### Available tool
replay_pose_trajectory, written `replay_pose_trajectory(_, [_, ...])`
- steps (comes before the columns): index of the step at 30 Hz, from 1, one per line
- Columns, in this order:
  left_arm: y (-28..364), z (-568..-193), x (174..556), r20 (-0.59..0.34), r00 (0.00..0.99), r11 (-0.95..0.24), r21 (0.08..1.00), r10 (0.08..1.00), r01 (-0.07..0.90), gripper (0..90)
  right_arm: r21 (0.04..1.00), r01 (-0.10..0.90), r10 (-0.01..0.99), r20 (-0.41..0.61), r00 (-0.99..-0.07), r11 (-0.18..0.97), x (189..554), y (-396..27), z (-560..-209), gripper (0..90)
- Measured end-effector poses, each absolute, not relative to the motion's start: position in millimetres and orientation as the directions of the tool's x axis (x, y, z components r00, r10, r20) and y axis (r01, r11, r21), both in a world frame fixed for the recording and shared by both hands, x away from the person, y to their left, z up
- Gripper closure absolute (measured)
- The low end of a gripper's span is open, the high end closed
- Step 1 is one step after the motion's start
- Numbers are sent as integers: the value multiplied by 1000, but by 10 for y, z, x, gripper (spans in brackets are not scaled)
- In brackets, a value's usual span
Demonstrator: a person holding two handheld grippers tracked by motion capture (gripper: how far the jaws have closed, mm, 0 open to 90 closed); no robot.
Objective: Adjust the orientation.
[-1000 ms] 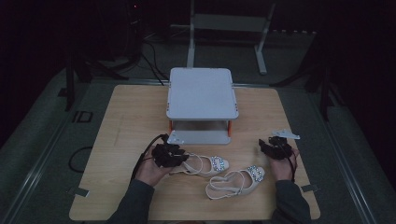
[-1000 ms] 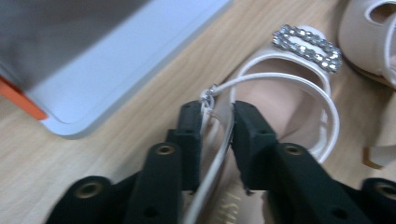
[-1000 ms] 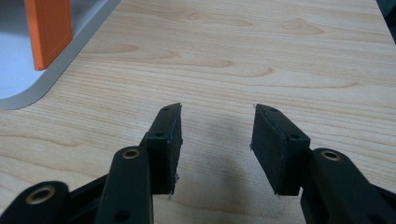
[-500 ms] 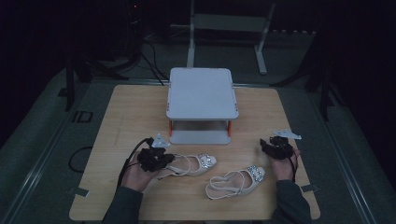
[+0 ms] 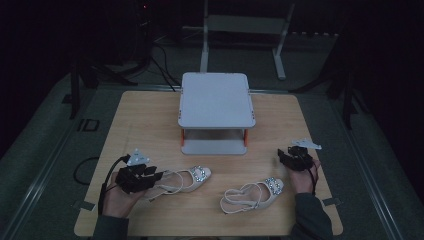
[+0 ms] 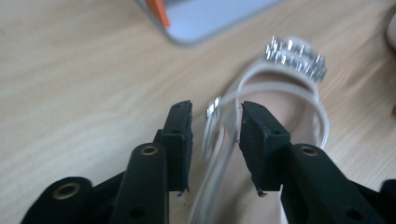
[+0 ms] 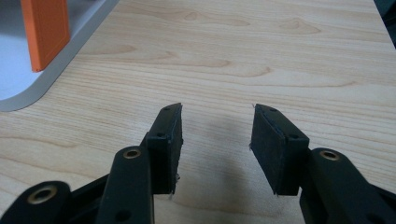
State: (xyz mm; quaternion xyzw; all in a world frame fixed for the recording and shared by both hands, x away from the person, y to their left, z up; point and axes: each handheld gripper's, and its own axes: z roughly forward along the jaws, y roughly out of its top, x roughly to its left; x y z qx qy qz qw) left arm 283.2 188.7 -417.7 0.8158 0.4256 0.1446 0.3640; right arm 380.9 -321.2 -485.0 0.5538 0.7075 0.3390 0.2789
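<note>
Two pale strappy sandals with jewelled toe bands lie on the wooden table (image 5: 140, 125). The left sandal (image 5: 187, 179) has its ankle strap (image 6: 224, 105) between the jaws of my left gripper (image 5: 152, 176) (image 6: 215, 109). Those jaws have just been opening, and the pads (image 6: 181, 135) stand a little off the strap on both sides. The right sandal (image 5: 252, 194) lies apart, toe toward my right gripper (image 5: 286, 156). The right gripper (image 7: 217, 109) is open over bare wood with nothing between its jaws.
A grey two-tier stand (image 5: 216, 100) with orange posts (image 7: 44, 32) sits at the table's middle rear; its lower shelf (image 6: 210, 18) lies just beyond the left sandal. Cables trail off the table's left edge. A dark floor and metal frame legs surround the table.
My left gripper has dragged the left sandal leftward, away from the right sandal, and its jaws have opened off the strap. The right gripper has stayed put.
</note>
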Motion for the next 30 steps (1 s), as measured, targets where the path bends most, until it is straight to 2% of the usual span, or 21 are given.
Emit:
replay_pose_trajectory(4, [1729,-4067,2924,-50,634,-409,724,772,555,599,787,598,973,-17,-228,154,3812,-3217,-4855,532])
replay_pose_trajectory(11, [1495,-4153,3083,0,677,-513,652,736,558,589,787,600,976,-12,-216,142,3813,-3245,-4852,536])
replay_pose_trajectory(16, [1539,-4329,3127,-9,685,-554,580,728,597,557,785,604,977,-7,-212,136,3816,-3254,-4855,537])
replay_pose_trajectory(20, [1568,-4414,3165,-21,681,-557,557,732,616,538,784,604,977,-12,-213,141,3819,-3241,-4861,537])
replay_pose_trajectory(25, [1546,-4487,3306,-51,682,-567,511,730,646,547,782,606,976,-16,-216,147,3822,-3223,-4868,537])
replay_pose_trajectory(30, [1538,-4525,3391,-97,682,-569,472,725,673,602,781,609,977,-10,-211,140,3825,-3239,-4871,538])
